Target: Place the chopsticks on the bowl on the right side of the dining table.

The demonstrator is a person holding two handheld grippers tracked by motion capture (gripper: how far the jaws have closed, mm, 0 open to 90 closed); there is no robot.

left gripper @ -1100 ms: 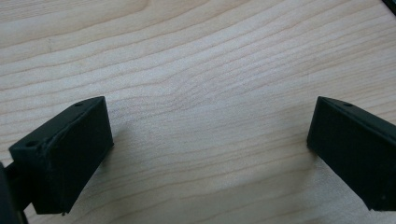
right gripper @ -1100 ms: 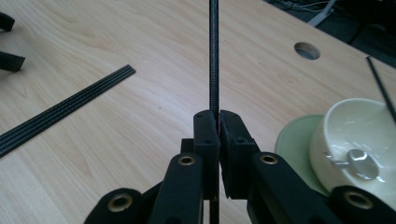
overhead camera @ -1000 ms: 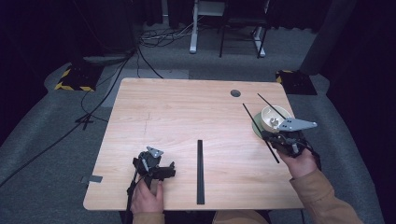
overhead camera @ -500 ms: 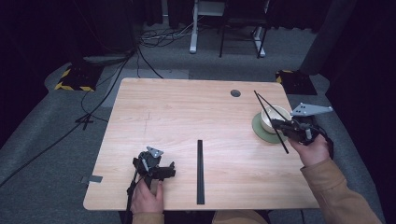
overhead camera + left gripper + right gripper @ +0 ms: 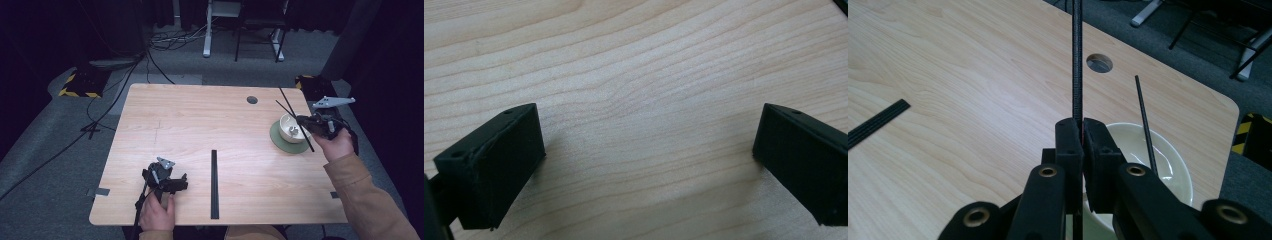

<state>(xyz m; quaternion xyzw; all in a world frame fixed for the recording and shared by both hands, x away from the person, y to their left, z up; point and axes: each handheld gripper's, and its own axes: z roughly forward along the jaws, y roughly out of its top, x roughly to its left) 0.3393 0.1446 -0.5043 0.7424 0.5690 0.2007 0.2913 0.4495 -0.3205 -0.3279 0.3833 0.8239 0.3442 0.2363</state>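
Pale wooden table (image 5: 200,130) carries a cream ceramic bowl (image 5: 290,129) on a round green mat (image 5: 280,142) at its right edge, where the right hand-held gripper (image 5: 1082,131), jaws clamped on one thin black chopstick (image 5: 1077,60), should lower it steadily into the bowl beside the other chopstick (image 5: 1144,120), while the left hand-held gripper (image 5: 649,150) rests spread apart.

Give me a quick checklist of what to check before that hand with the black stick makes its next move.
1. Right tool shut on the black stick: ok.
2. Second stick leaning in the bowl, apart from the held one: ok.
3. Bowl seated on the green plate: ok.
4. Held stick's lower tip in or out of the bowl: cannot tell.
5. Left tool open, low over bare table, away from the bowl: ok.
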